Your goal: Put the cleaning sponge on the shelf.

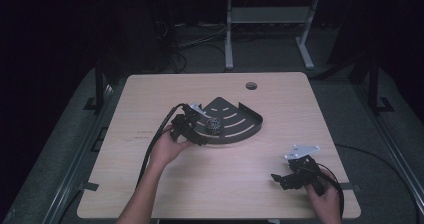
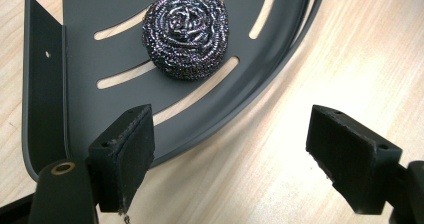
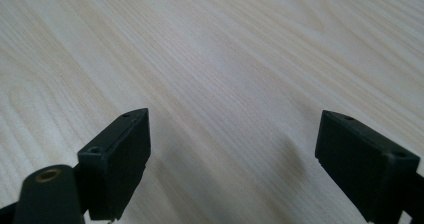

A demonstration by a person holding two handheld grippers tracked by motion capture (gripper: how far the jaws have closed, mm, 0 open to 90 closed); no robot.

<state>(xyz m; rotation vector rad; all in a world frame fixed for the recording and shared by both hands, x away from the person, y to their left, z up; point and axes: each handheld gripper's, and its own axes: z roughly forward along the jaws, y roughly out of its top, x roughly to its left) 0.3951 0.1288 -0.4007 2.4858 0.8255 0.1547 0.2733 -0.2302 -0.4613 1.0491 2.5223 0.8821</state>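
The scourer [image 2: 186, 32] sits in the tray [image 2: 80, 59] on the table [image 1: 150, 184], just ahead of the left tongs [image 2: 227, 154] — gaping, empty. Right tongs [image 3: 235, 159] — released too — rest well apart.

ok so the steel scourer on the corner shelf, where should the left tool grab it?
Probably from above, across the scourer's round sides at its widest part. It sits free on the flat slotted shelf, clear of the upright wall, so both sides are reachable. The left tool stands open, wide enough to straddle it; the wire coil should squash slightly.
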